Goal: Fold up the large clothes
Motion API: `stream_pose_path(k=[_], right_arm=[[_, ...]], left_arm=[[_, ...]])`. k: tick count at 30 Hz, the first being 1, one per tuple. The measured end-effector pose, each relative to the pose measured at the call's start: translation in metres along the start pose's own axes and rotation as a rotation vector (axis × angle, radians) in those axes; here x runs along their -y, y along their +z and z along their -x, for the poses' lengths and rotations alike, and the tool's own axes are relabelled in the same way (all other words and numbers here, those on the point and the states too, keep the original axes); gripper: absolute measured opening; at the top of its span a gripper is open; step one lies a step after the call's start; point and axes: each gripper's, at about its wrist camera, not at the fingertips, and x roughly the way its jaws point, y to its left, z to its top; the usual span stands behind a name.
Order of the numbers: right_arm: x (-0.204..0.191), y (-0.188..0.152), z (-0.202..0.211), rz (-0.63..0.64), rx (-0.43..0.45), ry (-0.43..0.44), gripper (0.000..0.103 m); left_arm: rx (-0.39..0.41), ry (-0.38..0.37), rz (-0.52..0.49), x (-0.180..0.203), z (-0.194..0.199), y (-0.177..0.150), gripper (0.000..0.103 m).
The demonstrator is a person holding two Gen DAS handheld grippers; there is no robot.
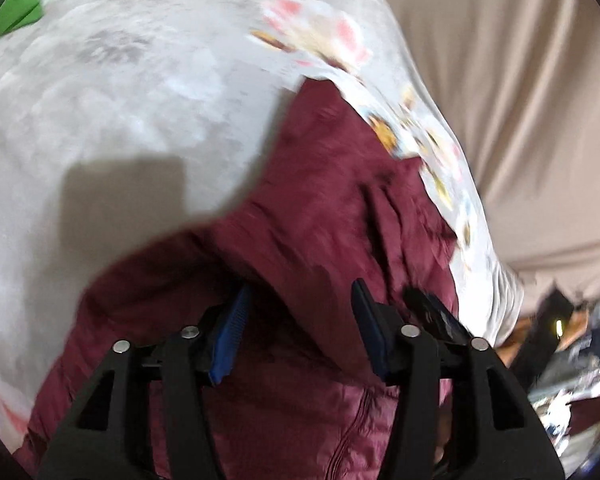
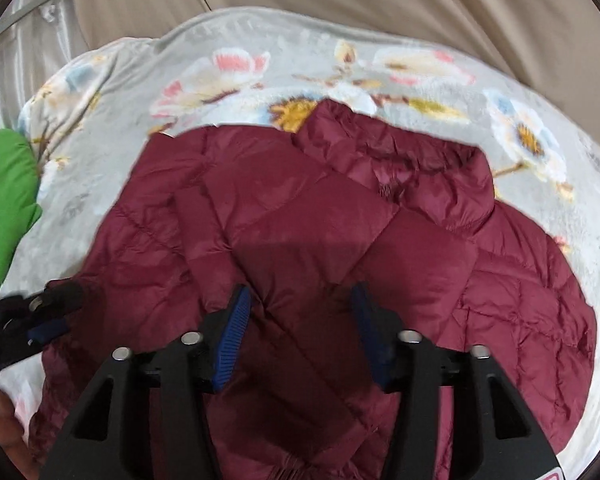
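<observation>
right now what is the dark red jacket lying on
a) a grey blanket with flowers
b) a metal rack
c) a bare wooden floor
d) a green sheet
a, since the right wrist view shows the puffy dark red jacket spread flat on a grey blanket printed with pink, white and yellow flowers, which shows past its collar and both sides; the only green is a separate piece off at the left edge.

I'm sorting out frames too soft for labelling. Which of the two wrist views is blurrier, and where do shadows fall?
Left wrist view: heavy motion smear across the maroon jacket and floral blanket, with a blocky shadow on the blanket. Right wrist view: sharper, jacket quilting readable, mild blur at the edges, a soft shadow on the jacket ahead of the right hand-held gripper.
</observation>
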Motion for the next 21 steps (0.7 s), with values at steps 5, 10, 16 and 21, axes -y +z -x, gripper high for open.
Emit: stream_pose_path(k=[5,10,16,21], right_arm=[[0.02,0.009,0.021,-0.144,0.043,0.164,0.0],[-0.005,0.007,0.035,-0.008,0.04,0.124,0.017],[-0.031,-0.001,0.001,0.095,0.003,0.002,0.056],[-0.024,0.01,0.003,-0.011,0.023,0.08,0.003]], left_arm=[[0.001,0.027,0.035,-0.001,-0.016,-0.001,0.059],[0.093,0.1,0.096,-0.024,-0.01,0.018,0.053],[0.125,0.152,0.087,-0.04,-0.009,0.029,0.036],[0.125,0.202,0.061,-0.05,-0.01,0.03,0.022]])
